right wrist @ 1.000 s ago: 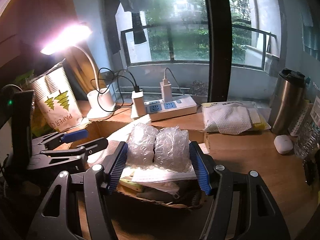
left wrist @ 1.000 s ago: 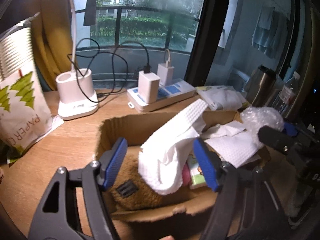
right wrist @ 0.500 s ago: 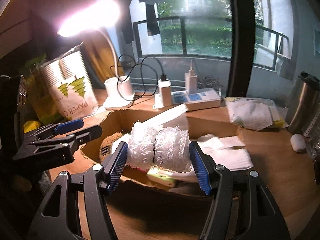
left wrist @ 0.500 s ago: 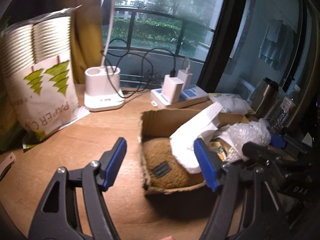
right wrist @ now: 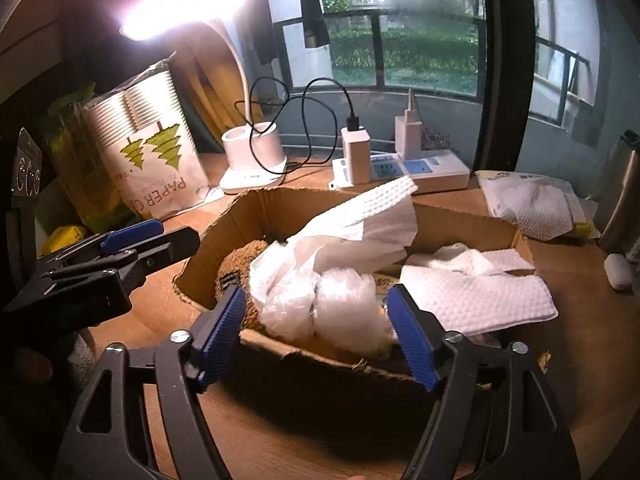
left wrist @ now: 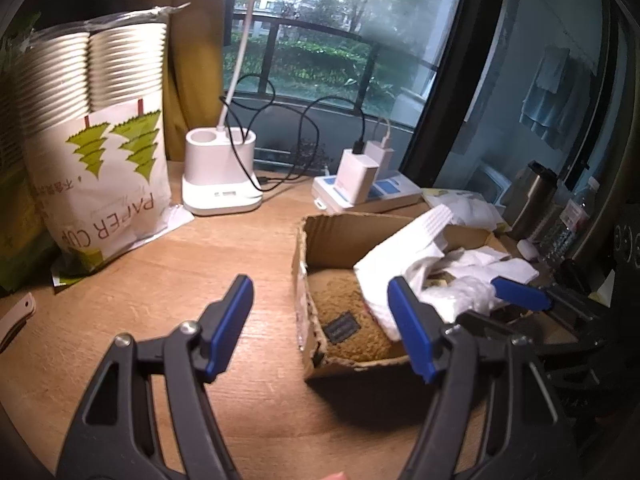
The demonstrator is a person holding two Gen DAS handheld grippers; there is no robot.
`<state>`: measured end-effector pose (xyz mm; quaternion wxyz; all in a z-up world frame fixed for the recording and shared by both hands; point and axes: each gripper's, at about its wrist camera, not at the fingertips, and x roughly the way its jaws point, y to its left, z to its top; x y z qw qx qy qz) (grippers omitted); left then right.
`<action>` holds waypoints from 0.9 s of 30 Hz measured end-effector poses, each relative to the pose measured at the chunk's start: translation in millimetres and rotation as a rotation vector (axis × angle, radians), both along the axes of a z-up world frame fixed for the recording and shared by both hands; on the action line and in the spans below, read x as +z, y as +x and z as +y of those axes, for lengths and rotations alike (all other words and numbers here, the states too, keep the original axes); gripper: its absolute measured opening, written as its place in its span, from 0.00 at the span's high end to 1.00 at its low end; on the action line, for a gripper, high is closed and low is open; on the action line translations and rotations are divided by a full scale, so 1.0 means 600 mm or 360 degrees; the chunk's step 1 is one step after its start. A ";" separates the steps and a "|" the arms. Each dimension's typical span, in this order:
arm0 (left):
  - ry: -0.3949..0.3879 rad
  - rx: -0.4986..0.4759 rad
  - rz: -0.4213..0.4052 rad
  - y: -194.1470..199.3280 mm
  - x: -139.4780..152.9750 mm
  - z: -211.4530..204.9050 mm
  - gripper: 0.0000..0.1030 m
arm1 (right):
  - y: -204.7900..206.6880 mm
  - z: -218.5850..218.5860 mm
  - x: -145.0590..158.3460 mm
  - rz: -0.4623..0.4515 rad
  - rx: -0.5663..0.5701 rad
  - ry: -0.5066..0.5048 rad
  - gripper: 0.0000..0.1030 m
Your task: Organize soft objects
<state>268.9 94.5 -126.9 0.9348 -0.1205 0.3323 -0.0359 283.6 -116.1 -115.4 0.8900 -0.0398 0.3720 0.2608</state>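
Setting: wooden desk (left wrist: 208, 280) before a window, lit by a white desk lamp (left wrist: 220, 168) behind and to the left of the cardboard box.
Landmark: open cardboard box (right wrist: 224, 220) near the middle of the desk, flaps torn.
Bubble wrap (right wrist: 324, 304): crumpled clear bundle lying inside the box, against its near wall, on top of the other contents.
Right gripper (right wrist: 316, 336): poised over the near wall of the box, blue pads (right wrist: 408, 336) on either side of the bubble wrap with a gap on each side; jaws just widened, bundle released and lying between them untouched.
Left gripper (left wrist: 320, 324): to the left of the box, above bare desk; jaws spread apart, nothing between them; right pad overlapping the box's left side in the left wrist view.
Brown plush item (left wrist: 348, 320): lying flat on the box floor at its left end, dark label facing up.
White paper towels (right wrist: 472, 288): spread over the right end of the box; another folded sheet (right wrist: 372, 212) sticking up out of the middle.
Paper cup bag (left wrist: 100, 152): standing upright, well to the left of the box.
Power strip (right wrist: 400, 172): just behind the box, two white chargers plugged in.
Steel flask (left wrist: 532, 196): behind and to the right of the box.
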 end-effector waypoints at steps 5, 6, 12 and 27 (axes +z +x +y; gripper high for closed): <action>0.0006 -0.0011 -0.0013 -0.010 0.007 -0.005 0.31 | -0.011 -0.008 0.011 -0.0036 -0.0024 0.0004 0.22; 0.0007 -0.0013 -0.0016 -0.012 0.009 -0.007 0.31 | -0.013 -0.010 0.014 -0.0047 -0.0030 0.0005 0.22; 0.0047 -0.0058 -0.0045 -0.030 0.027 -0.023 0.31 | -0.030 -0.025 0.032 -0.0088 -0.0055 0.0015 0.22; 0.0103 -0.0126 -0.0159 -0.094 0.081 -0.061 0.23 | -0.096 -0.073 0.085 -0.0211 -0.0125 0.0035 0.22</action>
